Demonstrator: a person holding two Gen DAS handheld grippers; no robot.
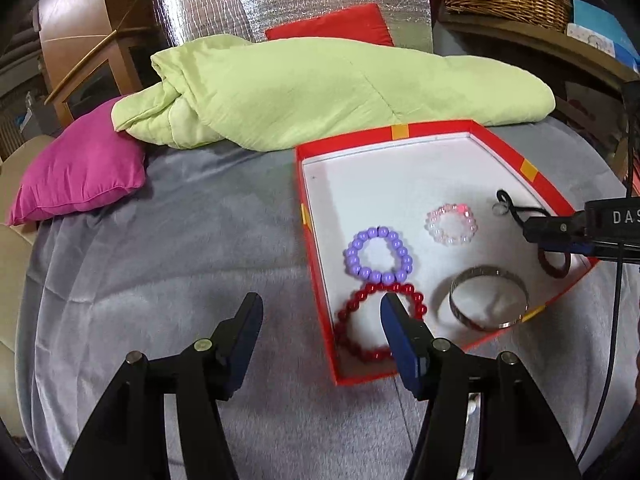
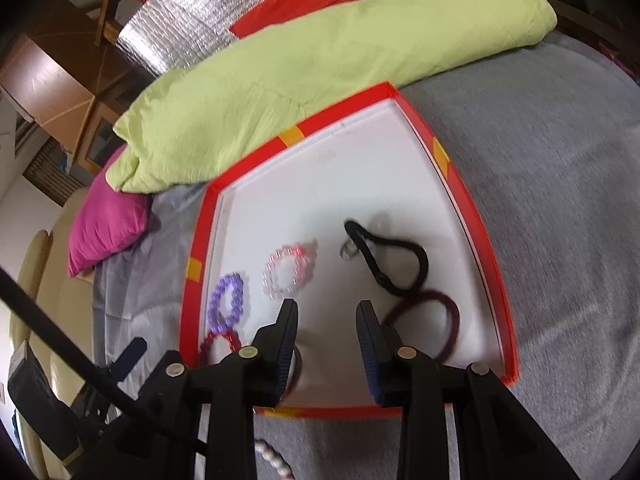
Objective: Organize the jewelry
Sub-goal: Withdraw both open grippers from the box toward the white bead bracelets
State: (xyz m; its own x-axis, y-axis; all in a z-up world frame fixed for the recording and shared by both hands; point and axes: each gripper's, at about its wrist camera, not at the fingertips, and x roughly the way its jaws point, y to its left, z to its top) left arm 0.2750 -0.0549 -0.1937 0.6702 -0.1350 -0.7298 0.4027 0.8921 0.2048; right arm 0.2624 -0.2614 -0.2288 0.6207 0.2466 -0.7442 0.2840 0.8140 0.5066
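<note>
Over the near edge of the red box (image 1: 468,130), the left gripper (image 1: 320,308) hung with its jaws spread fairly wide and nothing between the pads; its right fingertip overlapped the red bead bracelet (image 1: 352,316) from the camera's view, though contact could not be judged. Across the tray, the right gripper (image 2: 327,312) stood with a narrower gap, also empty, pointing down at the white floor of the box. From the left wrist camera its black arm (image 1: 560,228) reached in from the right side, above the dark maroon hair tie (image 1: 554,266).

Inside the box lay the jewelry. The red bead bracelet sat in the near left corner, touching the purple bead bracelet (image 1: 378,256) just beyond it. A pale pink bead bracelet (image 1: 451,225) rested near the middle, apart from the others. The silver bangle (image 1: 489,298) lay by the near right wall. A black hair tie (image 2: 394,258) curled toward the right, just above the maroon one, with a small clear piece beside its end that was too blurred to name.

Outside the box, a white pearl strand (image 2: 276,460) lay on the grey blanket (image 1: 180,240) below the right gripper. Farther back sat a green quilt (image 1: 320,92) and a magenta pillow (image 1: 80,176).
</note>
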